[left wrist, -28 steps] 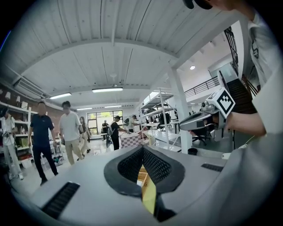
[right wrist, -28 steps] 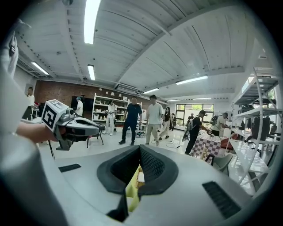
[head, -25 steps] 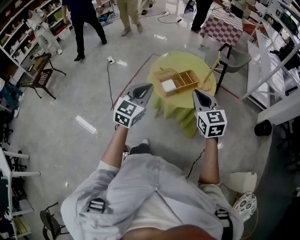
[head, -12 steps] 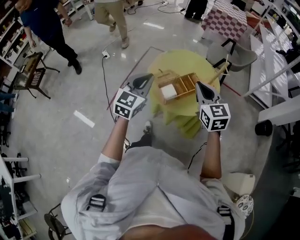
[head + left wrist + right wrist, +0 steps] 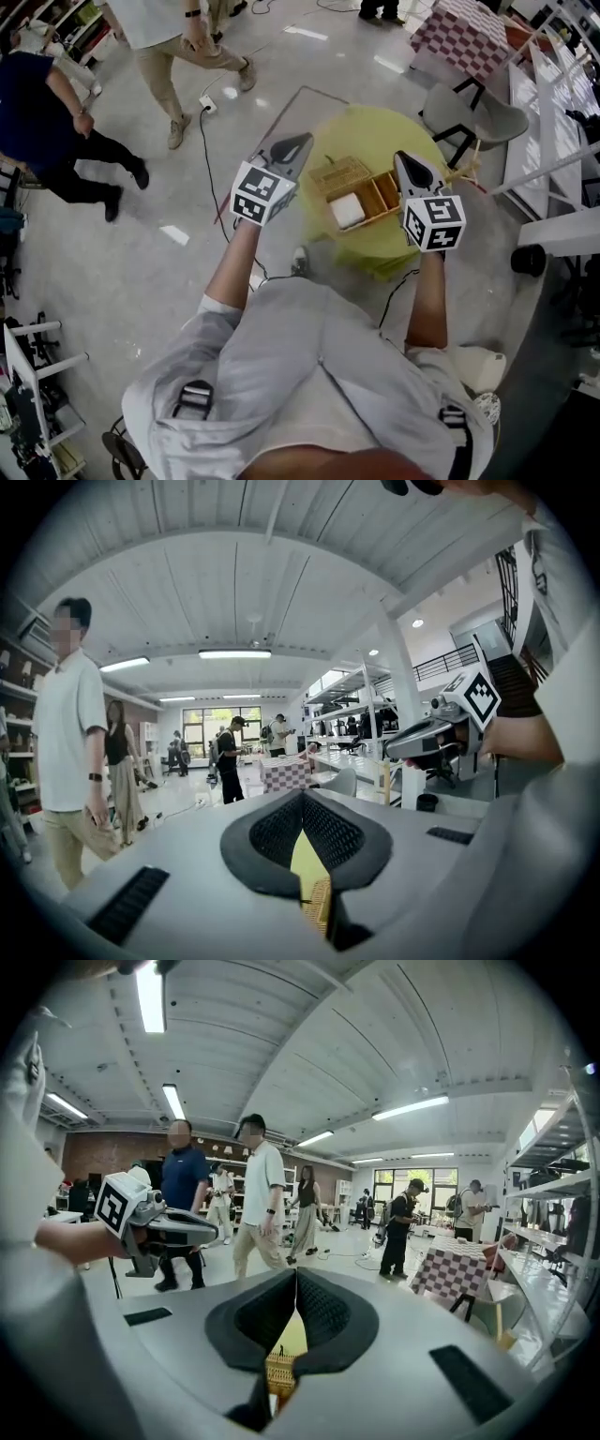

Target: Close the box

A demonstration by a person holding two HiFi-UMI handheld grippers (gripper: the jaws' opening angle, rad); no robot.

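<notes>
Pale grey short-sleeved shirt [image 5: 281, 366], creased across the front. Black buckles [image 5: 192, 401] clipped on it (one low on each side).

Left gripper [image 5: 302, 141]: smooth grey shell narrowing to a dark tip. At its rear, the left cube [image 5: 262, 194], white faces printed with black square markers. Right gripper [image 5: 401, 156]: same build, with the right cube [image 5: 433, 222] marked the same way.

Close up in the gripper views, the pads [image 5: 277, 832] are black with a fine mesh texture, set in a rounded dark surround. Ribbed black slots [image 5: 131, 904] sit in the grey shell on either side.
</notes>
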